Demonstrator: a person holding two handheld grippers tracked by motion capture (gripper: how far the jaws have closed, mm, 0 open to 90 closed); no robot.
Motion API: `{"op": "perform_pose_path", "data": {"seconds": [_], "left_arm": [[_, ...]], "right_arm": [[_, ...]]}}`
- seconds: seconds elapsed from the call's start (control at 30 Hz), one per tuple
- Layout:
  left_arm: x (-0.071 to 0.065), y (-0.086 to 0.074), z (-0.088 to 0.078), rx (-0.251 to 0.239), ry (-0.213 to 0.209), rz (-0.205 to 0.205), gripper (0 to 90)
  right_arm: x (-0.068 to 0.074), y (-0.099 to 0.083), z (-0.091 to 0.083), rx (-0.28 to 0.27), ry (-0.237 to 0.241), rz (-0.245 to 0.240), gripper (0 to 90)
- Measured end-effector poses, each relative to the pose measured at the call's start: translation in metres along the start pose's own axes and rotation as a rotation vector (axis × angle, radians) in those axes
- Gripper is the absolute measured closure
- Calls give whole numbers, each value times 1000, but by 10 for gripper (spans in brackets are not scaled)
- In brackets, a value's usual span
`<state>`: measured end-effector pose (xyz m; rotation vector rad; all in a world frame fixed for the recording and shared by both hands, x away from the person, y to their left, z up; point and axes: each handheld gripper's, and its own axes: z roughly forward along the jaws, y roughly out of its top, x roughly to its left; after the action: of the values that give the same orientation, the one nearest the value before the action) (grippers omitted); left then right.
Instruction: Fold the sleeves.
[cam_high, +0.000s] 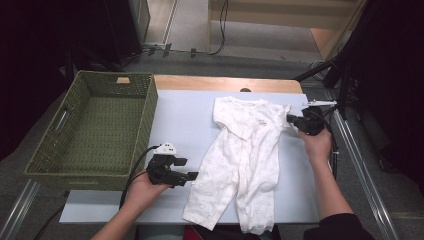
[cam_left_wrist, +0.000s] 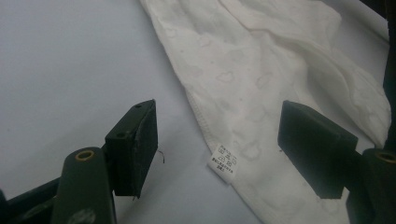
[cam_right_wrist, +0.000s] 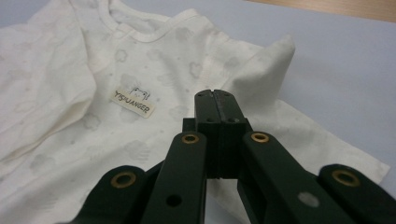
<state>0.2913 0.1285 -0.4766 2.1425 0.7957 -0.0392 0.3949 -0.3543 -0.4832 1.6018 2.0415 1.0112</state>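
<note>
The right gripper (cam_right_wrist: 215, 95) sits closest to its own camera, its black jaws pressed flat together; whether they pinch a fold of cloth cannot be told, though the short sleeve (cam_right_wrist: 266, 65) rises in a peak right behind their tips. It hovers at the right shoulder of a white baby romper (cam_high: 245, 155), which lies face up on the pale sheet covering the table (cam_high: 180, 120), neck away from the person, legs trailing toward the near edge. So the garment's long axis runs front to back between the two hands.

The left gripper (cam_high: 187, 169) rests just left of the romper's leg, jaws standing wide with nothing in them; the leg hem and its care label (cam_left_wrist: 222, 163) lie between them. The cloth is soft, thin cotton with a faint cloud print. A woven green basket (cam_high: 150, 107) stands at the left.
</note>
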Motion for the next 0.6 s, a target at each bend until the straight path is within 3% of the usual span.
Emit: {"op": "perform_pose_path", "data": {"seconds": [0.3, 0.6], "left_arm": [[0, 0, 0, 4, 4, 3, 291], [-1, 0, -1, 7, 6, 7, 291]], "right_arm": [[11, 1, -1, 3, 72, -11, 878], [23, 2, 6, 32, 109, -35, 875]]}}
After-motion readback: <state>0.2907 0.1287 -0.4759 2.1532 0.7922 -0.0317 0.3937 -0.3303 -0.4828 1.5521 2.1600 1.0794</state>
